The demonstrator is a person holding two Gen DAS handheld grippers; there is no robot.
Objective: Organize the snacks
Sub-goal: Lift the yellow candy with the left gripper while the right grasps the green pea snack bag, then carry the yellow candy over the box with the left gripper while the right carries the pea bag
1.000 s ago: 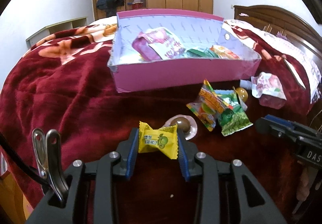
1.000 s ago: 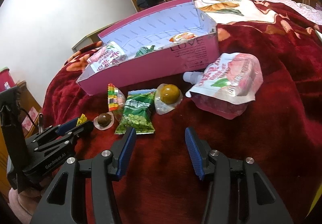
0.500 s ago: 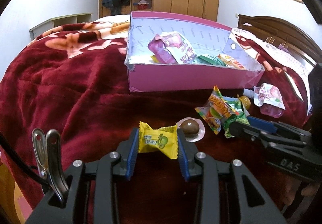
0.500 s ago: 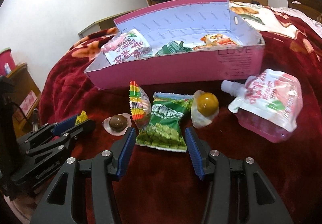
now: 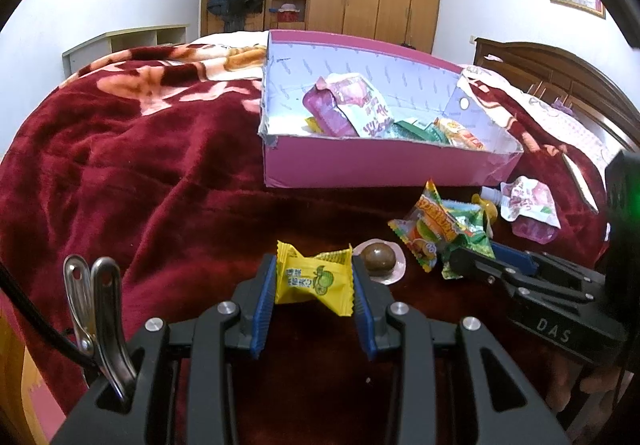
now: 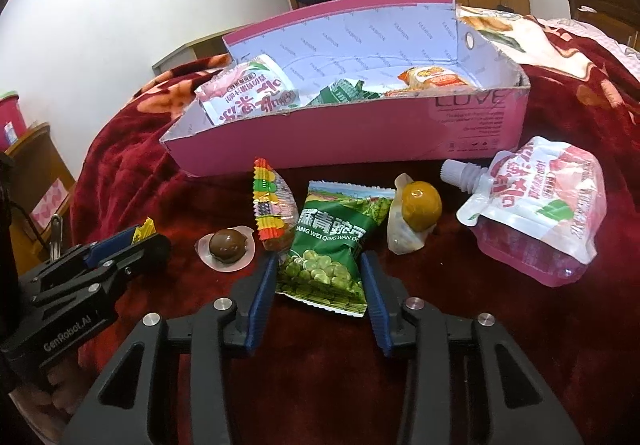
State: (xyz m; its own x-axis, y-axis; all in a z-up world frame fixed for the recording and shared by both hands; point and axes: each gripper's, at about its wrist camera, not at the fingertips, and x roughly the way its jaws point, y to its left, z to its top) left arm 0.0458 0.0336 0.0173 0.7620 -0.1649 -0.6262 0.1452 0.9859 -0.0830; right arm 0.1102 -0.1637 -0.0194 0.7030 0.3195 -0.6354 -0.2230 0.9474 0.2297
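Several packets already inside pink box (image 6: pixel 360 141). Left gripper (image 5: pixel 314 281) clamps yellow candy (image 5: pixel 312 279) short of box; right gripper (image 6: pixel 320 277) closing around green pea packet (image 6: pixel 332 245) before box. Five snacks left outside.

Right gripper (image 6: pixel 318 295) fingers closing around green pea packet (image 6: pixel 328 245), seemingly touching.

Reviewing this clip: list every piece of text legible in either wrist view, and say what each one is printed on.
"LOVE": front wall of the pink cardboard box; the small lines beneath are too small to read.
"ANG WEI QING WAN DO", partly cut off: green pea snack packet, under large Chinese characters.
"GenRobot.AI": body of the left tool.
"DAS": body of the right tool.
Chinese characters on the yellow candy wrapper and pink spouted drink pouch: not legible.
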